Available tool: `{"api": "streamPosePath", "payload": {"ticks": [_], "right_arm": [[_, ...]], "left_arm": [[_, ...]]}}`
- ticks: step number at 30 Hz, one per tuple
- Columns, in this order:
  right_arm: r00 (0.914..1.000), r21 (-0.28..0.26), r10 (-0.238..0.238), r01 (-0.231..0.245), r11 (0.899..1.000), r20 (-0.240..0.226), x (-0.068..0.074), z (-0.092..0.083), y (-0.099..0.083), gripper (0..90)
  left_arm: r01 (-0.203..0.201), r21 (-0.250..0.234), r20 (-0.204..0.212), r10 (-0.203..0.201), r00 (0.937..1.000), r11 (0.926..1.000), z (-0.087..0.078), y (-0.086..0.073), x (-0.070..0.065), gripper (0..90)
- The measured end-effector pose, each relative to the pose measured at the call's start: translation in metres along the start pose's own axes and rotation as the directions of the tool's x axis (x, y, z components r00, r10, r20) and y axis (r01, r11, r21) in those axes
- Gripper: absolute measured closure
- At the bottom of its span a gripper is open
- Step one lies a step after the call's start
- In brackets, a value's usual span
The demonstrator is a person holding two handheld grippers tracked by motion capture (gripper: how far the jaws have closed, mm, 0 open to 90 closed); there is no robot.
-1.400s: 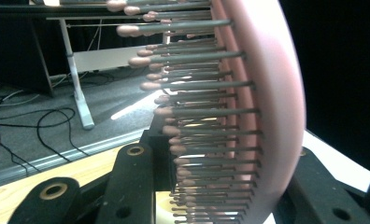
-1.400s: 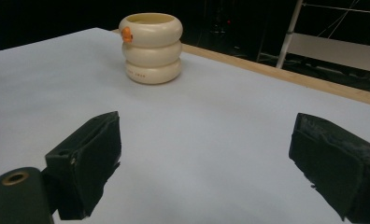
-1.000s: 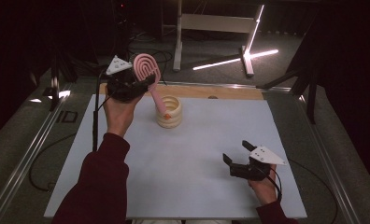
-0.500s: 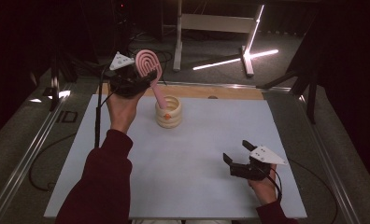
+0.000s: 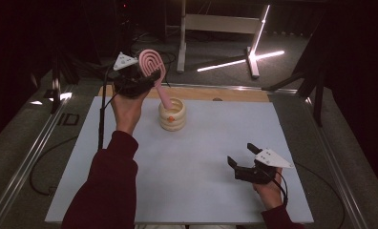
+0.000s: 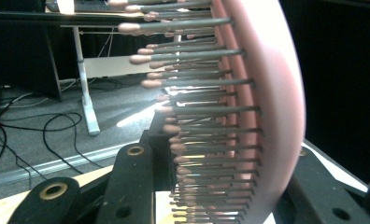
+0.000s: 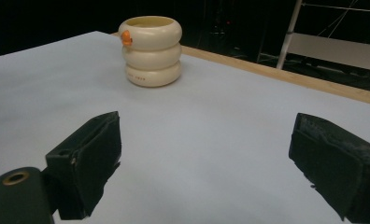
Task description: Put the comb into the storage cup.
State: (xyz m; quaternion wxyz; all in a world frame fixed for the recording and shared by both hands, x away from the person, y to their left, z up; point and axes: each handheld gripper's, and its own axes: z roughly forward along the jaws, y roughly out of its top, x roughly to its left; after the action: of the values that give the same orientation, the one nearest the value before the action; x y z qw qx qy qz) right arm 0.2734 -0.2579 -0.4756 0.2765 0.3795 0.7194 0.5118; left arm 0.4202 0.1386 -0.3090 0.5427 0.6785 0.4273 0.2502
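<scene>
A pink hairbrush (image 5: 153, 65) is clamped by its head in my left gripper (image 5: 146, 80), which is shut on it above the table's far side. The handle slants down, and its end sits at the mouth of a cream cup (image 5: 172, 115) made of three stacked rings with a small orange mark. In the left gripper view the hairbrush (image 6: 267, 116) and its rows of bristles stand between the jaws of my left gripper (image 6: 220, 186). My right gripper (image 5: 241, 154) rests low near the front right of the mat, open and holding nothing. In its own view, the right gripper (image 7: 211, 163) faces the cream cup (image 7: 150, 51).
A pale blue mat (image 5: 201, 171) covers the table, with a wooden strip (image 5: 235, 94) along its far edge. Metal rails (image 5: 29, 157) run down both sides. A white stand (image 5: 182, 38) and lit strips (image 5: 254, 52) are on the floor beyond.
The left hand has lifted the hairbrush a little, so the handle end has come up from inside the cup to its mouth. The right gripper has stayed put.
</scene>
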Motion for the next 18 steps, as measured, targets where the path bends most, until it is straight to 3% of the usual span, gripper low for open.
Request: {"api": "streamPosePath", "payload": {"ticks": [18], "right_arm": [[0.9999,-0.010,0.010,-0.010,1.000,0.005,-0.002,-0.002,0.000,9.5]], "left_arm": [[0.030,-0.010,-0.023,-0.030,0.9993,0.9995,0.015,-0.006,0.003,63.6]]}}
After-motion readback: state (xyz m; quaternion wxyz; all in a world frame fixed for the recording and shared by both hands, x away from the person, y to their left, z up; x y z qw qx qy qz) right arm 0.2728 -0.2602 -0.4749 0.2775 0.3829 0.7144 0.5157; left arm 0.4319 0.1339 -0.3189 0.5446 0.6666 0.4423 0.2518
